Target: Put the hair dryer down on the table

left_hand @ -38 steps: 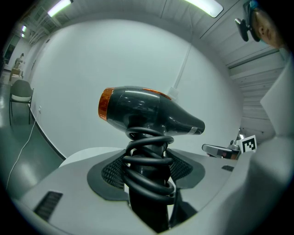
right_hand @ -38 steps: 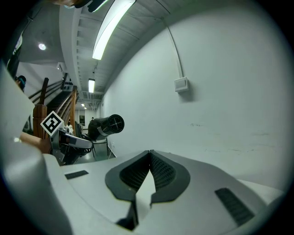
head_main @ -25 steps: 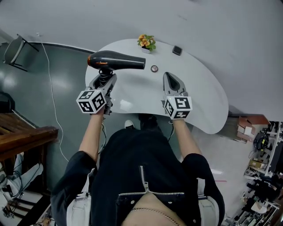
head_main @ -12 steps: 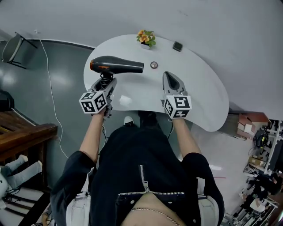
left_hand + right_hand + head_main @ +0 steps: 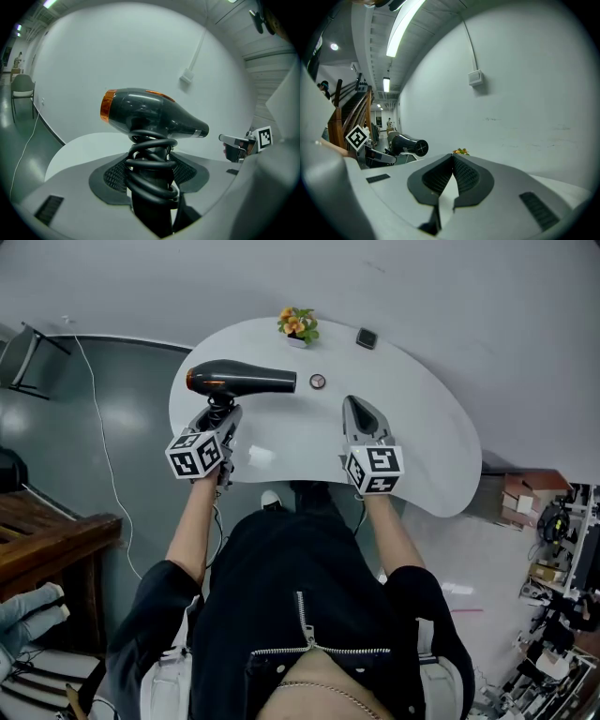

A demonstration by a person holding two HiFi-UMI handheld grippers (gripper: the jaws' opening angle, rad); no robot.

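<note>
- Centrally, a white, kidney-shaped table point(image 5: 412, 427) lay across the far middle of the head view, on a grey floor.
- A person in a black zipped jacket point(image 5: 300, 615) stood at the table's near edge, both forearms reaching out over it.
- The hair dryer point(image 5: 242, 381) was black with an orange ring at its rear. It was held over the left part of the table, its body level, the nozzle pointing right and the orange end to the left. Its handle pointed down toward the person, with the black cord coiled round it.
- The left gripper point(image 5: 221, 411) was clamped on that cord-wrapped handle; in the left gripper view the handle filled the space between the jaws point(image 5: 152, 176).
- The right gripper point(image 5: 355, 402) hovered over the middle of the table, well apart from the dryer. Its jaws were pressed together at the tips with nothing between them point(image 5: 452, 158).
- A small pot of orange flowers point(image 5: 297, 326) stood at the far edge of the table.
- A small dark square object point(image 5: 367, 337) lay to the right of the flowers.
- A little round object point(image 5: 318, 382) lay just beyond the dryer's nozzle, on the right.
</note>
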